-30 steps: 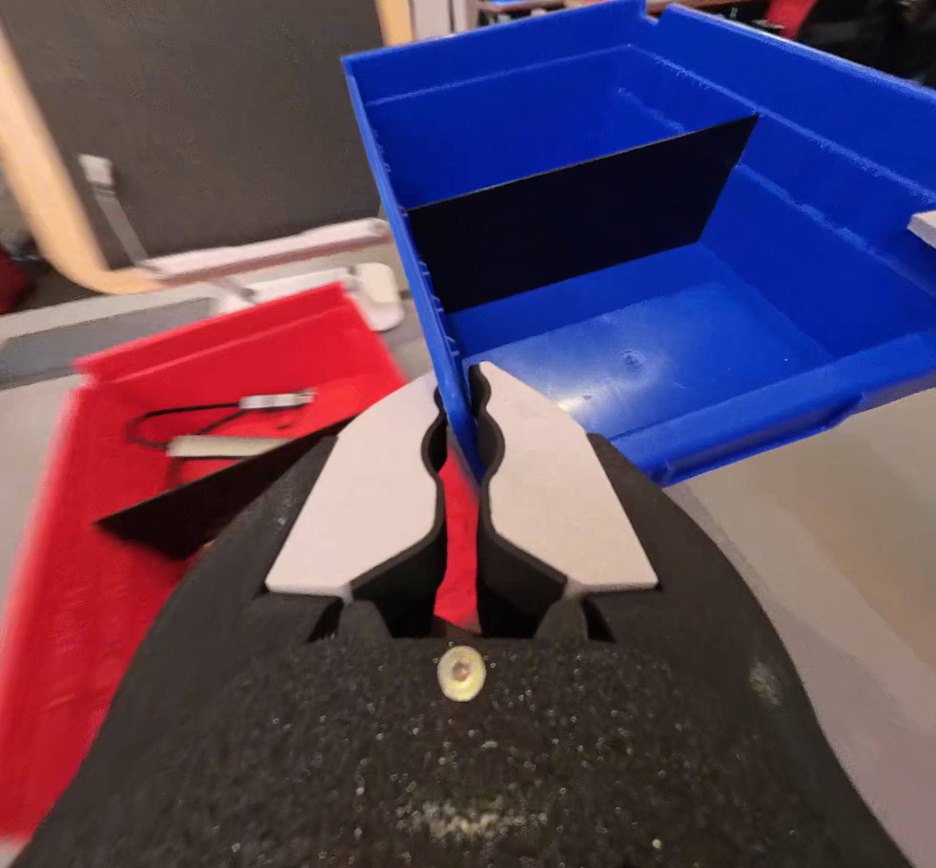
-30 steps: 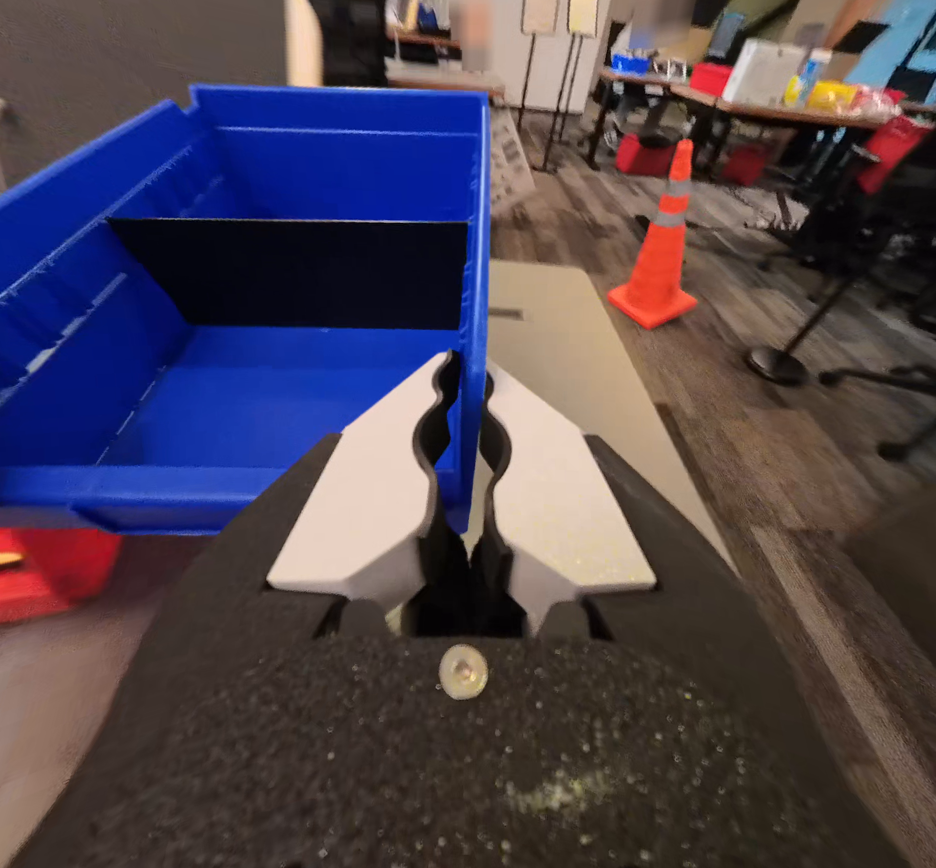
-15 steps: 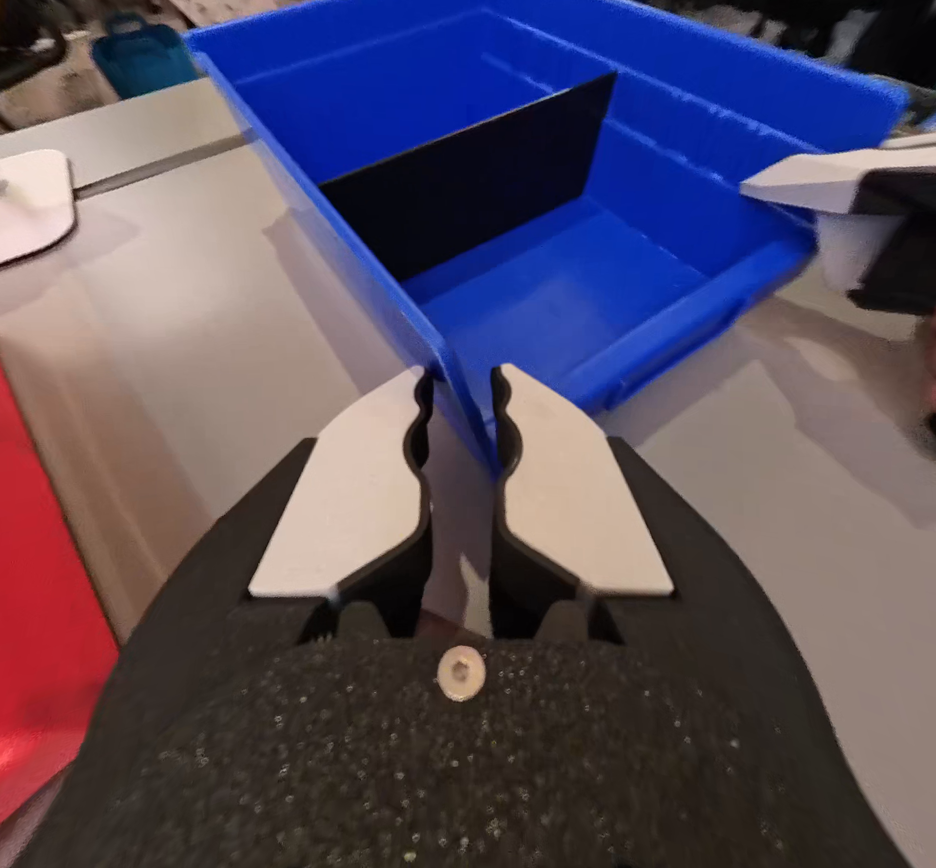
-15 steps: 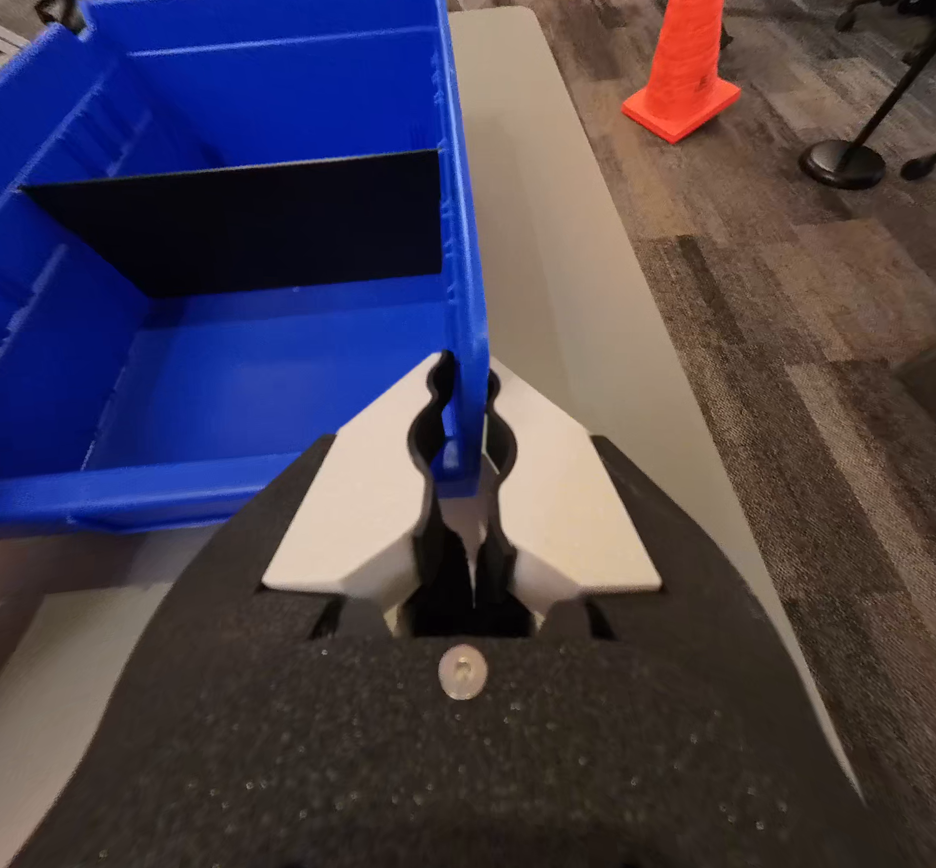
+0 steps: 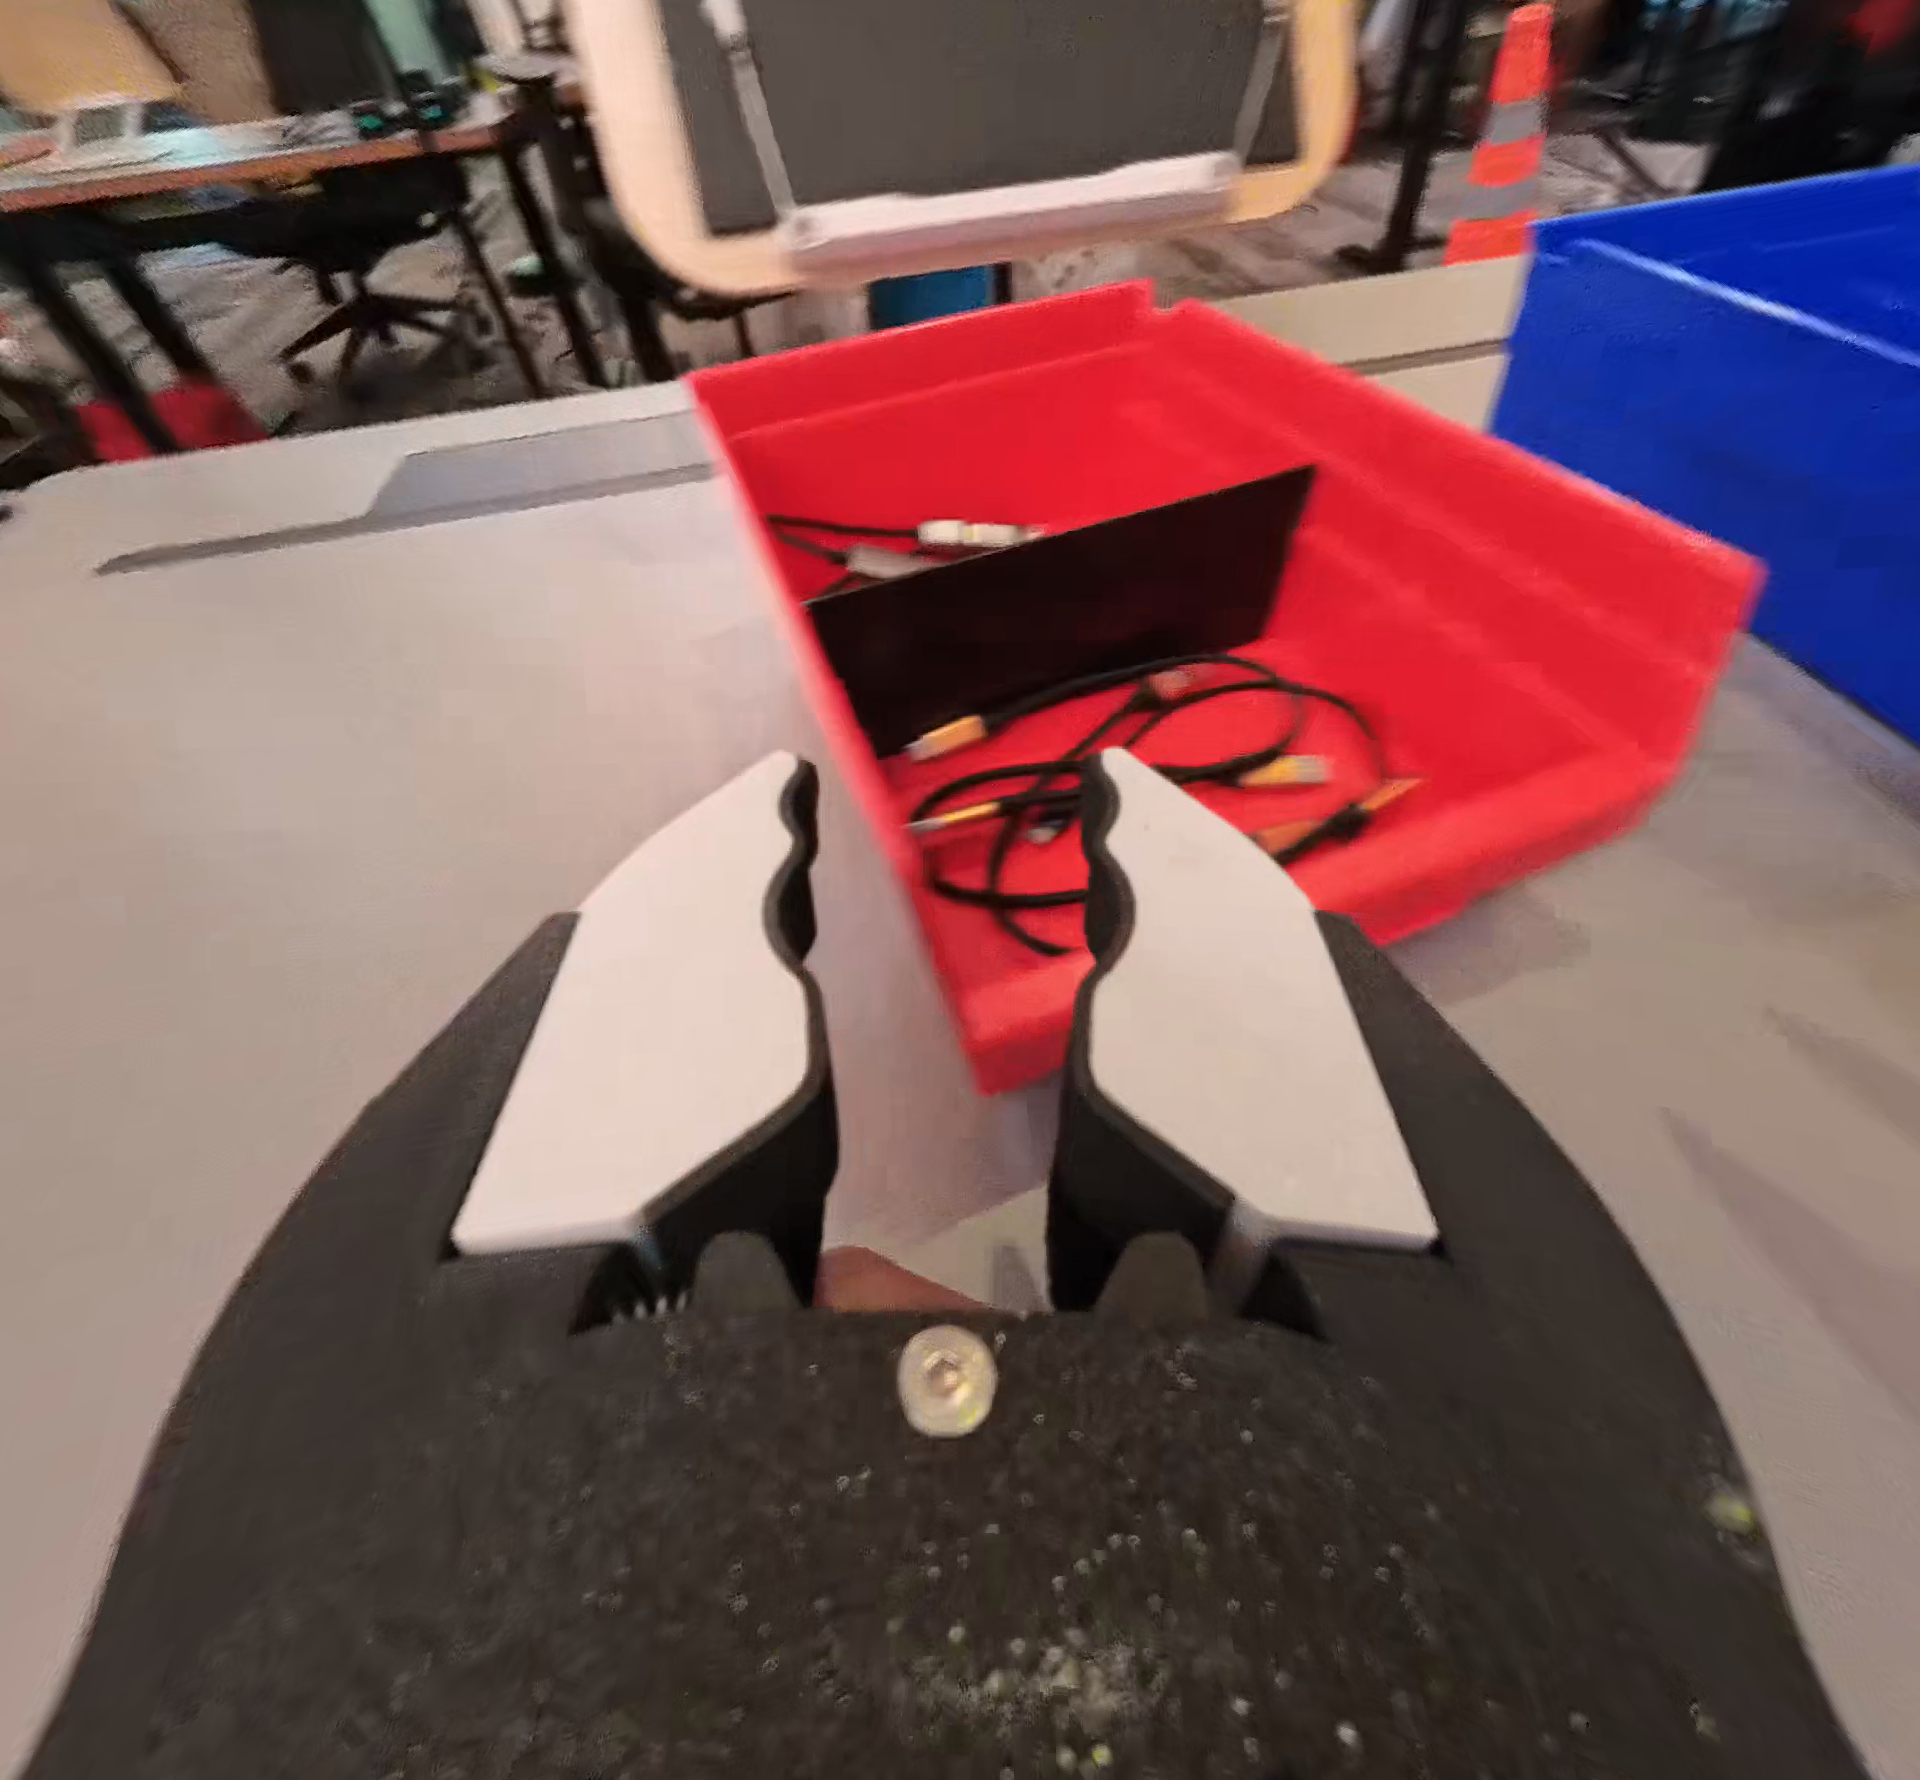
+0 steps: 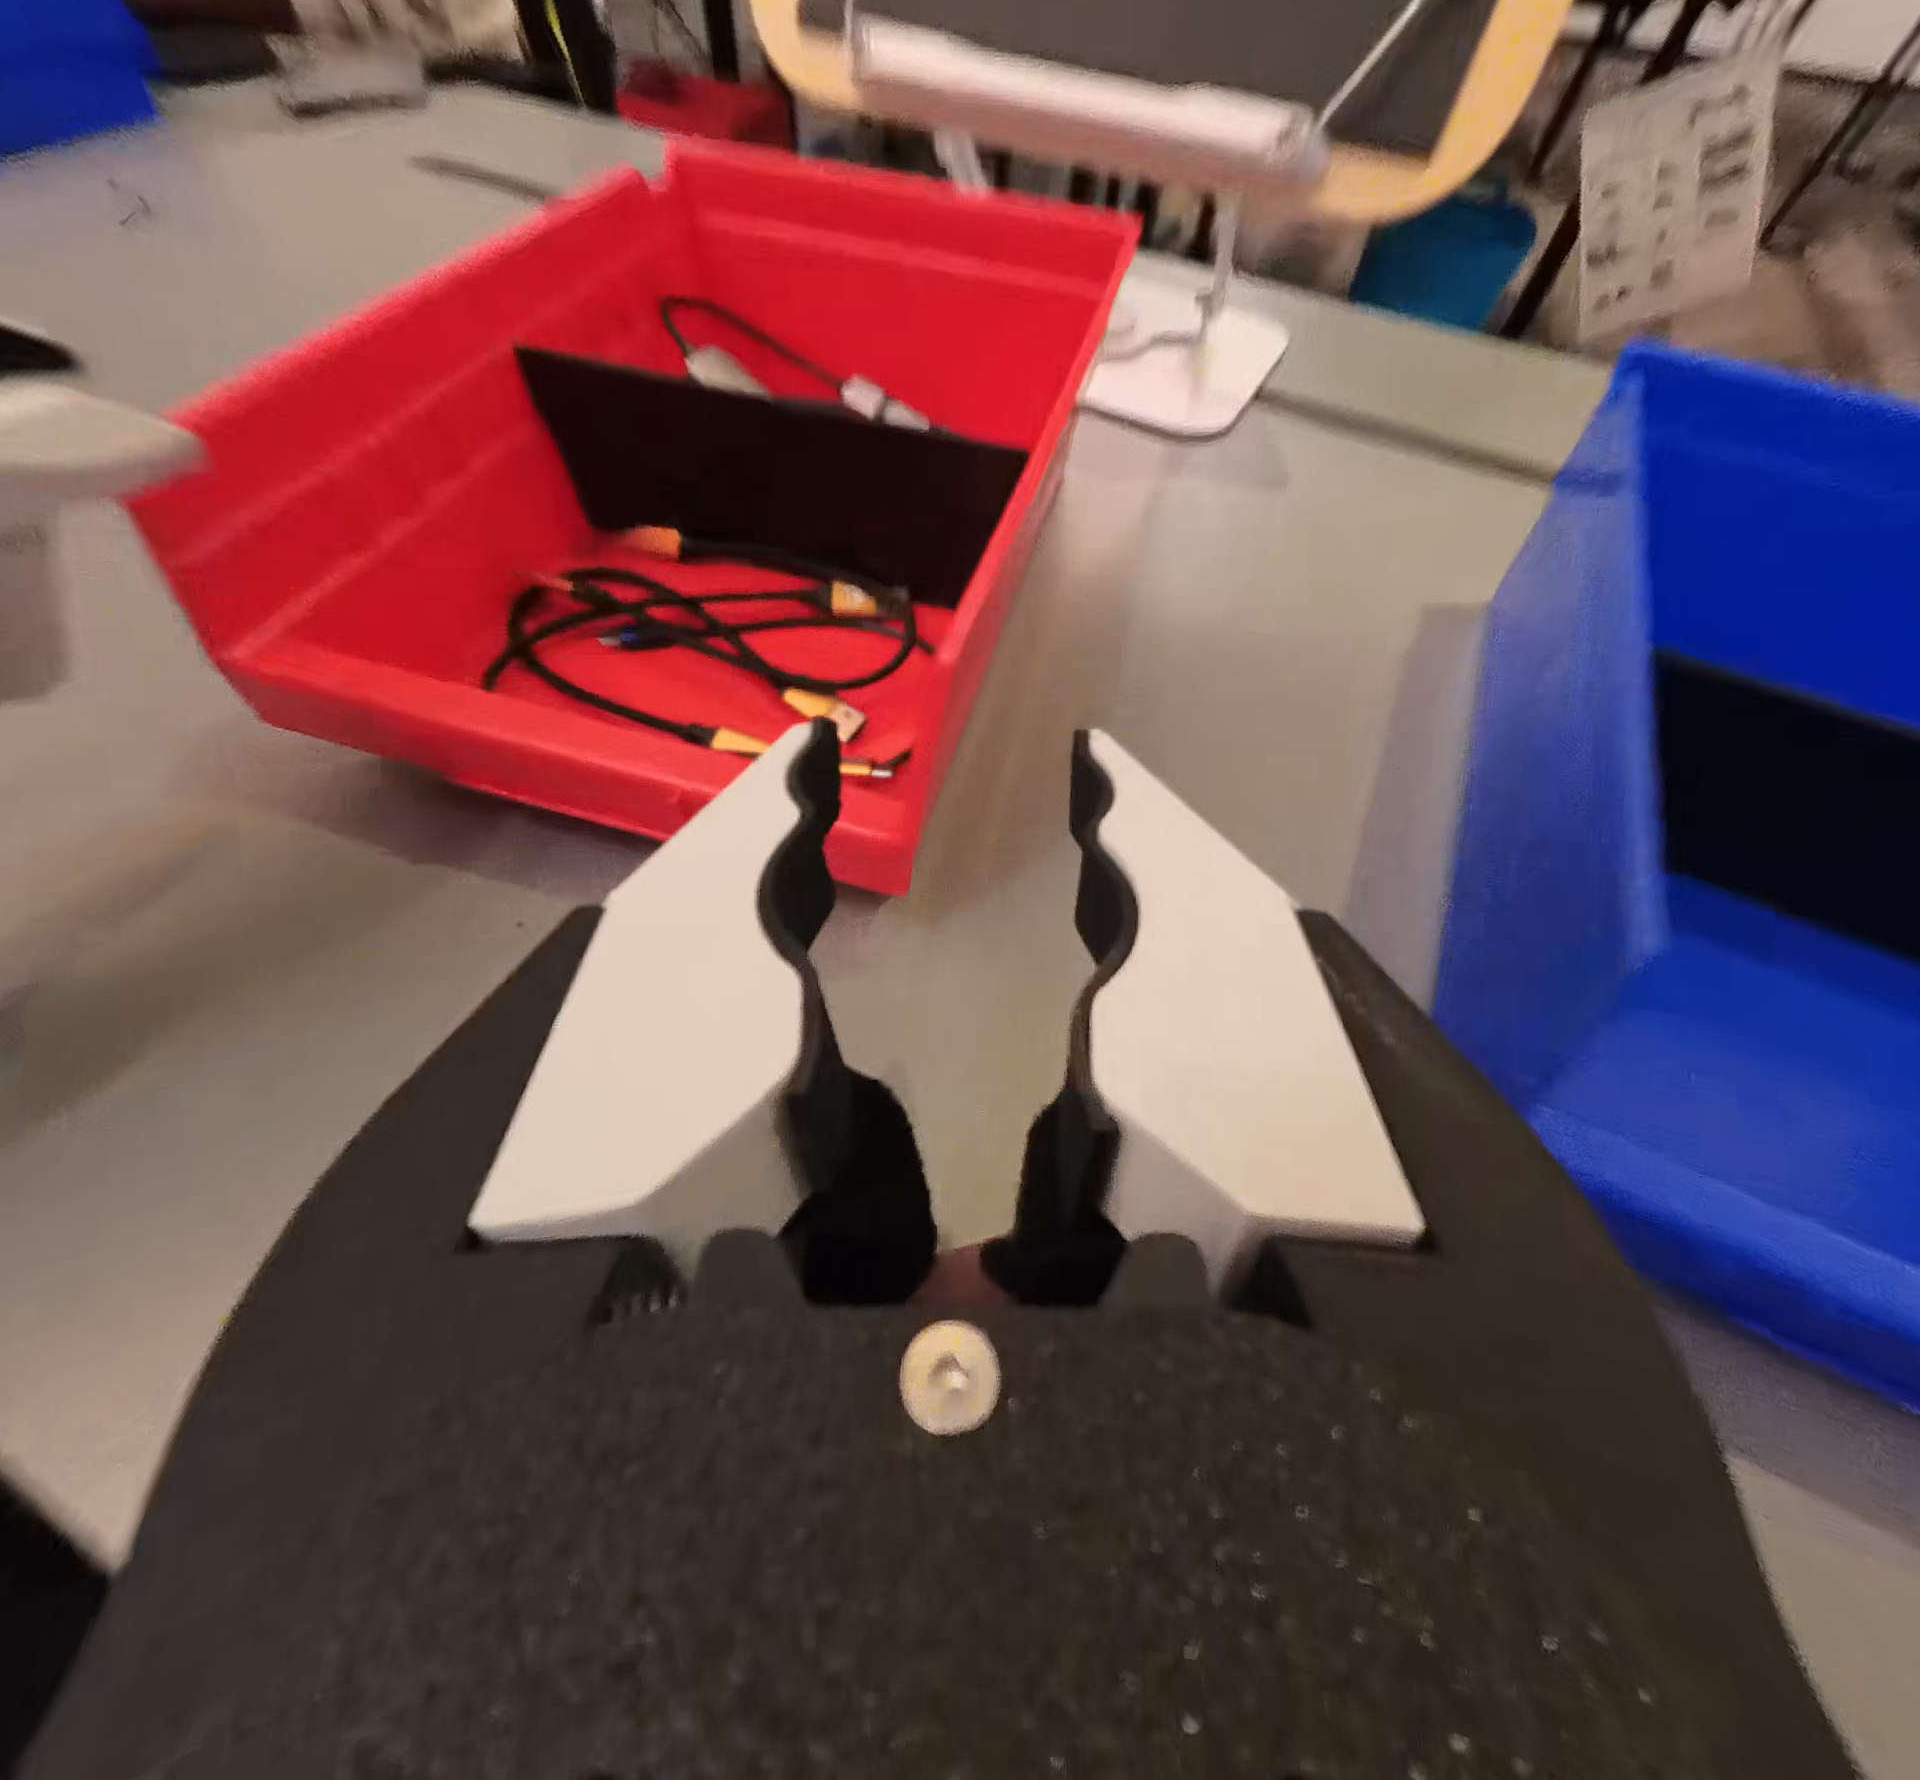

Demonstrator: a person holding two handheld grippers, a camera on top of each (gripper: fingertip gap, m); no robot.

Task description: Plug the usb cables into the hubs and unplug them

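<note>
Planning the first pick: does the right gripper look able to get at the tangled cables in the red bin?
Probably yes: the right gripper is open and empty, the red bin is open-topped, and nothing covers the cables before the divider.

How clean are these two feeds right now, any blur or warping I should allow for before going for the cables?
Left wrist view: motion blur throughout, so the cables in the red bin look soft; the wide-angle lens bows the table edge. Right wrist view: heavier smear at the edges and background, the blue bin streaked, though the cables remain readable. No glare in either.
</note>
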